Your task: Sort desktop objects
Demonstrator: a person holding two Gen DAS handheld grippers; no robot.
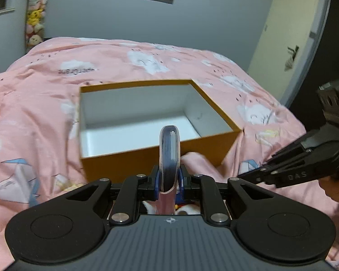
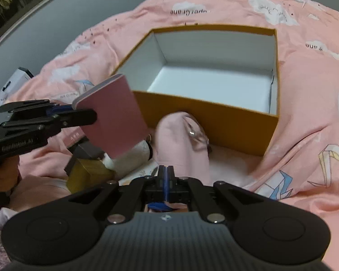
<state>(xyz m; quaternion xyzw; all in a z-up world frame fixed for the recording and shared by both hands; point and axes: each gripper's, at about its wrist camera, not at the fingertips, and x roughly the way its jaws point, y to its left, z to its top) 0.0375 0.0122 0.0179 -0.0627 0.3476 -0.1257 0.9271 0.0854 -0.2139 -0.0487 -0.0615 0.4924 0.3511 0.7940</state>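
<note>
The pink notebook (image 2: 111, 115) stands on edge between the left gripper (image 1: 169, 178) fingers, clamped just before the orange box (image 1: 160, 155); the right gripper (image 2: 166, 172), near that box, is closed on nothing.

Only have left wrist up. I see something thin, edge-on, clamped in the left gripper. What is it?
Observer: A flat pink card or booklet; the right wrist view shows its broad face.
Operator: Anything else near the box?
Observer: Yes, a gold block lies beside the orange box, below the card.
Operator: Right gripper holding anything?
Observer: No, the right gripper has its fingers shut together, nothing between them.
</note>
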